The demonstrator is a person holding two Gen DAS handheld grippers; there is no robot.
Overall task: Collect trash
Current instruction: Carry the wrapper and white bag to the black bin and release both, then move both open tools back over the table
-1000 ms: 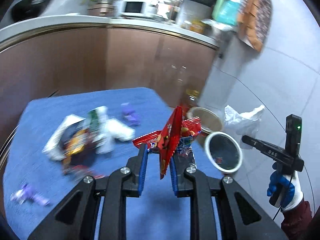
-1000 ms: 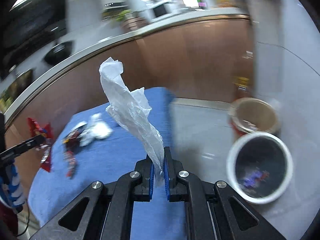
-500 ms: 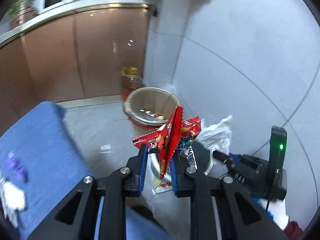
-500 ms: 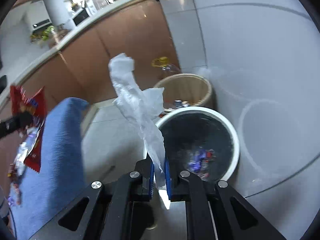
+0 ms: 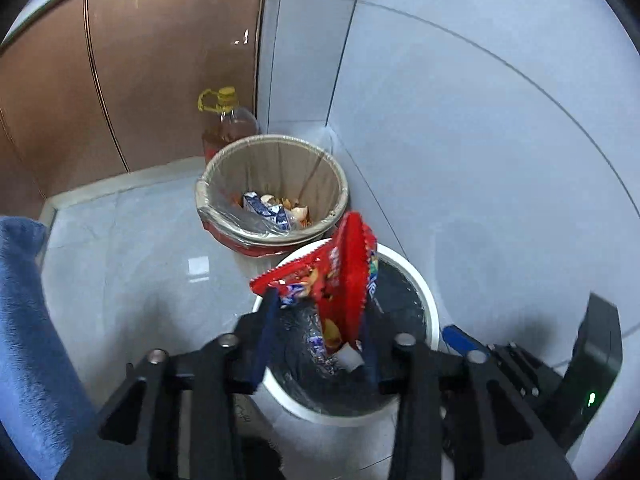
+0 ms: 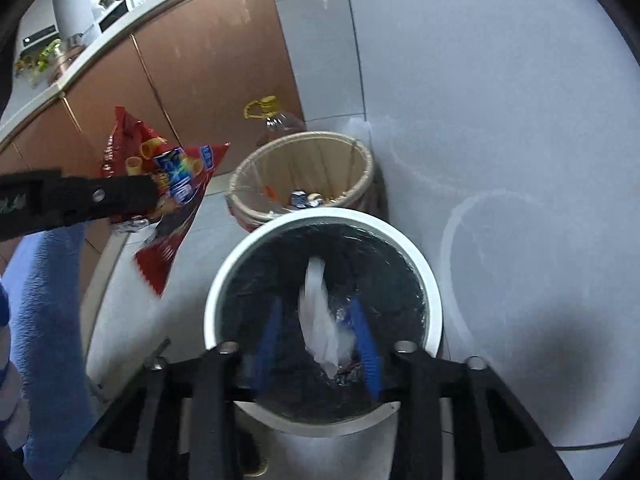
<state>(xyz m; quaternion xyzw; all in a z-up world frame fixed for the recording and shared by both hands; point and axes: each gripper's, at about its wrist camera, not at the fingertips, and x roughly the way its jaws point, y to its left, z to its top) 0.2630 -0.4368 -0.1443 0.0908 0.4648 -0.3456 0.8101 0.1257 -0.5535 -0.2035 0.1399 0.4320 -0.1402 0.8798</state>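
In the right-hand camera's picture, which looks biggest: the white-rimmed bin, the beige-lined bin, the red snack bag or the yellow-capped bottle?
Largest to smallest, as they look:
1. White-rimmed round bin, though it is also nearest the camera.
2. Beige-lined round bin behind it, partly hidden.
3. Red snack bag.
4. Yellow-capped clear bottle, mostly hidden.

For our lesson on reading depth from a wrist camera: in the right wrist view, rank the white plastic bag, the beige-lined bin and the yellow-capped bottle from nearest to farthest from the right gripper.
1. White plastic bag: between the right gripper's open jaws, over the white bin.
2. Beige-lined bin: just behind the white bin.
3. Yellow-capped bottle: behind that bin, by the cabinet.
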